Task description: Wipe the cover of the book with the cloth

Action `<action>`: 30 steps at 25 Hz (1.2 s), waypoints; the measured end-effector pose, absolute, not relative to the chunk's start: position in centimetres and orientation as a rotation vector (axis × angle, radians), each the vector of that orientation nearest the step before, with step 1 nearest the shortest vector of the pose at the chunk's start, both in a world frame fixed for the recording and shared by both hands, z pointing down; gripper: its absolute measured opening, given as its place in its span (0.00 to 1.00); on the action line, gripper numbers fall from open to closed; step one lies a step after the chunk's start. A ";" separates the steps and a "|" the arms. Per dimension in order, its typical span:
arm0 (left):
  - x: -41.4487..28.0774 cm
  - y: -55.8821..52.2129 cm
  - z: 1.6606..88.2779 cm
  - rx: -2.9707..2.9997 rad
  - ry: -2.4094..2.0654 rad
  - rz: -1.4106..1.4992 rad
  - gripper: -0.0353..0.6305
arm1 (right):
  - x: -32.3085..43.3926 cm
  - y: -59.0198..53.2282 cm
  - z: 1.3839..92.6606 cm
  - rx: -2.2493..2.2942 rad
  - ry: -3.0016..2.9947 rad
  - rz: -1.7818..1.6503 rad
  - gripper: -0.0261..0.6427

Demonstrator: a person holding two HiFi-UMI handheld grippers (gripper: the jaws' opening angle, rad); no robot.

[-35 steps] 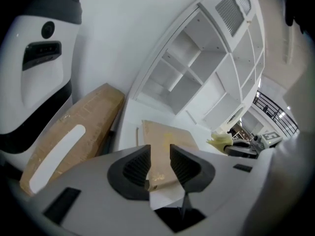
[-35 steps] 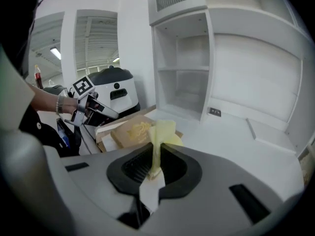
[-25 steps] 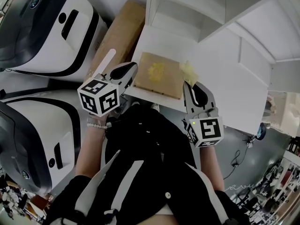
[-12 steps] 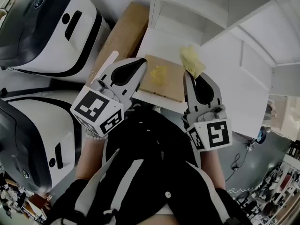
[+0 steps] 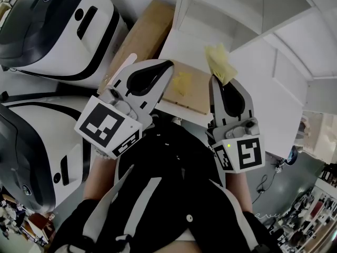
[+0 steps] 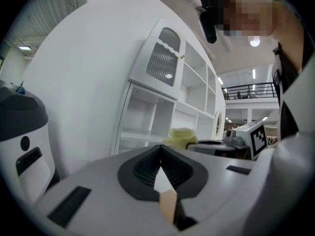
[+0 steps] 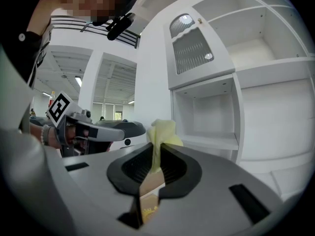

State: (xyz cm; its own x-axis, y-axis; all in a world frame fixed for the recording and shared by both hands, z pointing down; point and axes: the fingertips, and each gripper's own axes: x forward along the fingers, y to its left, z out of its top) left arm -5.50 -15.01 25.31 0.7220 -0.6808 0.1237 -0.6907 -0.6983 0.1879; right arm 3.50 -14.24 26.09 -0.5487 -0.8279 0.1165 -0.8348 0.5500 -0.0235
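The crumpled pale yellow cloth (image 5: 218, 62) is pinched in the right gripper (image 7: 156, 149), clear of the flat brown book with a gold emblem (image 5: 184, 86) lying on the white ledge (image 5: 176, 49). The left gripper (image 6: 160, 150) is closed and empty. The cloth should be lowered flat onto the cover and drawn across lightly.

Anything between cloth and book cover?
Nothing visible on the book. The cloth, pinched in the right gripper, hangs by its right side; the shut left gripper overlaps its left edge in the head view.
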 end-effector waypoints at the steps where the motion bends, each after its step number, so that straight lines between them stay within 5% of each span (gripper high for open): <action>1: -5.5 -15.0 25.3 2.708 -1.092 0.065 0.06 | 3.5 -14.2 26.1 1.443 -2.682 0.112 0.09; 30: -4.6 -14.8 24.5 2.688 -1.019 -0.005 0.06 | 2.8 -13.5 27.1 1.364 -2.638 0.086 0.09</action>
